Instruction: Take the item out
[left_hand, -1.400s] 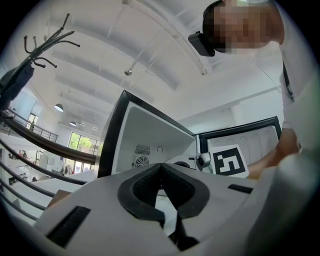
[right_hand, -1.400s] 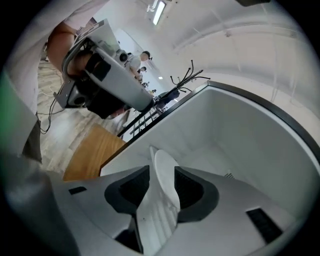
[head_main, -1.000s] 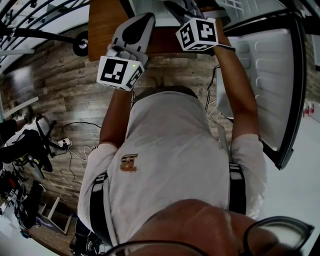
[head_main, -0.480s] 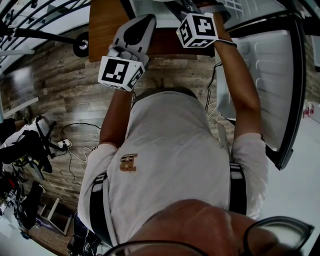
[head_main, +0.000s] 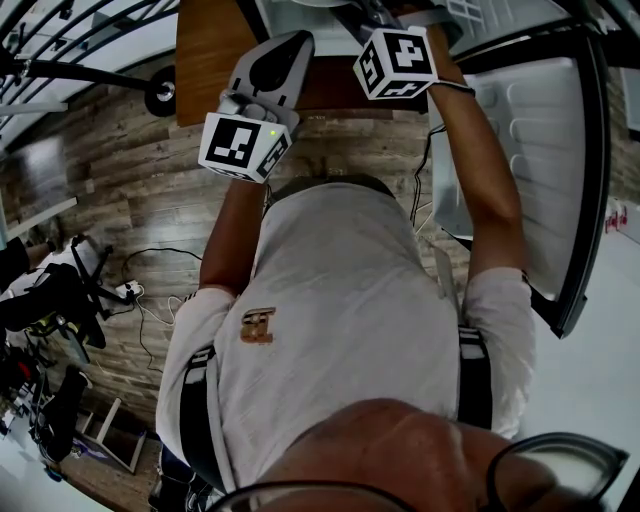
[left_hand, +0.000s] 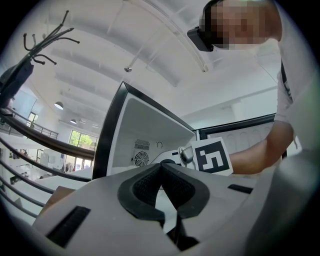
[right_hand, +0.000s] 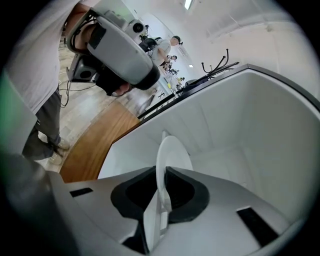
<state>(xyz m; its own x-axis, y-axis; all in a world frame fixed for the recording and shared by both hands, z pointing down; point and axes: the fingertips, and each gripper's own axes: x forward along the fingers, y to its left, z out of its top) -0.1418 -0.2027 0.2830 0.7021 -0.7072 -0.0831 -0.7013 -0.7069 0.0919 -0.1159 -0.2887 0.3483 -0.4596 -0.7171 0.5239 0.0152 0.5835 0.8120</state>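
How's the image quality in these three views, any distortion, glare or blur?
Head view: strong fisheye bending, dim wooden floor. Left gripper view: bright ceiling, mosaic patch at top. Right gripper view: white round plate blends into white cavity, near edge blurred.

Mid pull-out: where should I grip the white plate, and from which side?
Grip the white plate at its near rim, coming in through the open front of the white cavity. It sits edge-on to the right tongs, so a pad fits each face; the jaws are closing with that rim between them.
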